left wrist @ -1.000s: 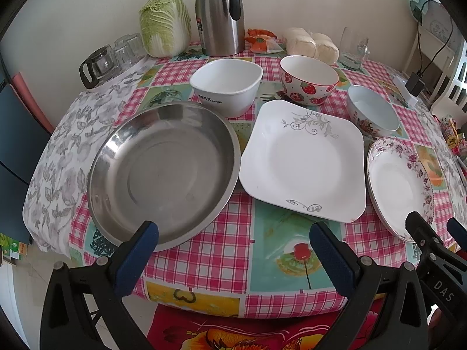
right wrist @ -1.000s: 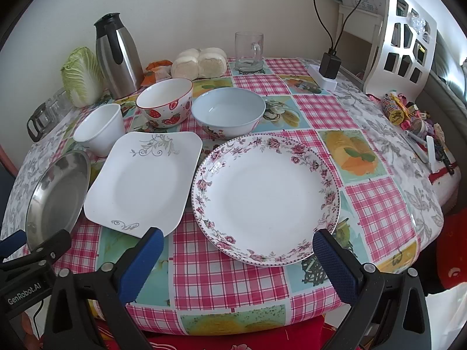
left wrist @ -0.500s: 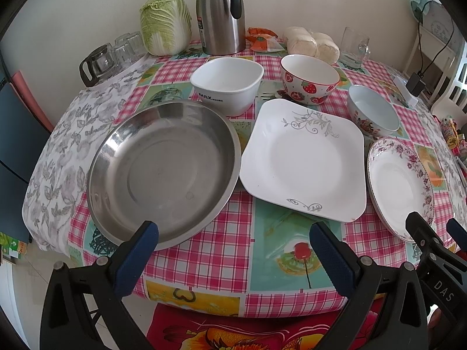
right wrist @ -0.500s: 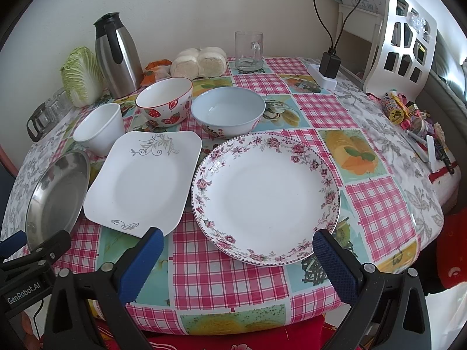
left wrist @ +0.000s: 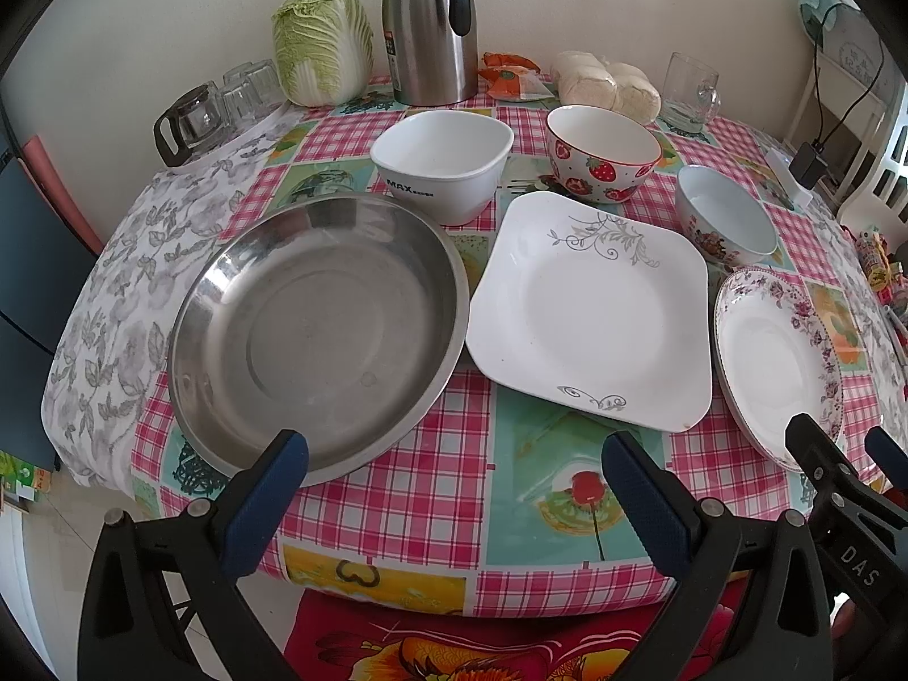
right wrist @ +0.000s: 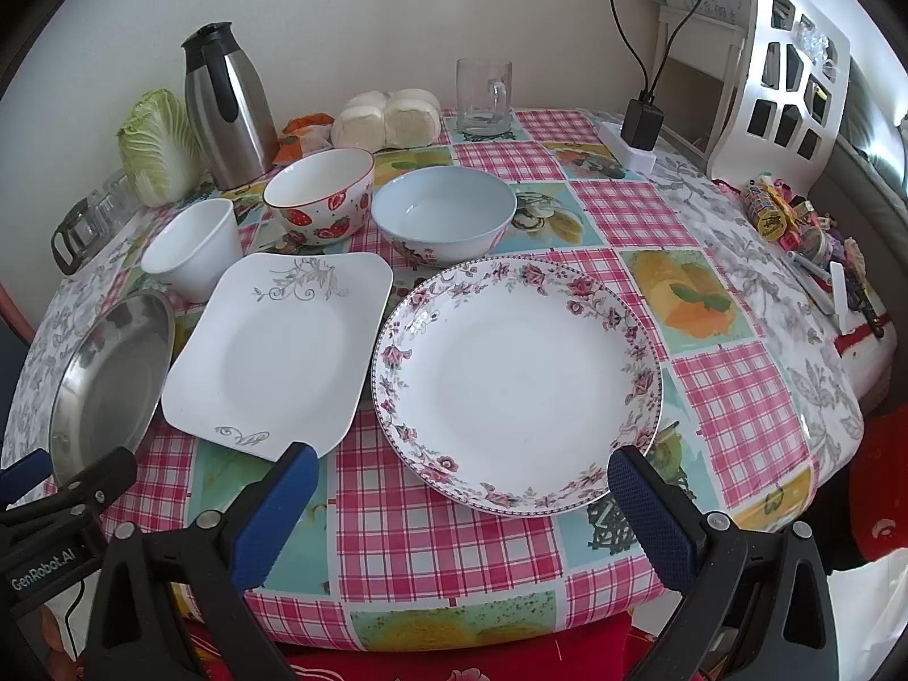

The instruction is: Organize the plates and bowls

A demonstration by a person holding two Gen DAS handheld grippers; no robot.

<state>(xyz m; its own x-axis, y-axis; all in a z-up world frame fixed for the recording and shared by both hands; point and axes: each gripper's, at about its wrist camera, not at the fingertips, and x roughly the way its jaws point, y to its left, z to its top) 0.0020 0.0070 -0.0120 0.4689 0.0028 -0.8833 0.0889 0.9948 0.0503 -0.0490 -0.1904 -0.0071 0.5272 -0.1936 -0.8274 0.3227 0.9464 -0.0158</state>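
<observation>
While nothing is stacked yet, looks barely begun: both jaws spread empty before round steel pan (left wrist: 318,329), square white plate (left wrist: 590,306) beside it, bowls behind.

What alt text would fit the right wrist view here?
Right gripper, jaws open and empty, hovers at the table's near edge before a floral round plate. A white square plate and steel pan lie to its left, with three bowls behind them.
</observation>
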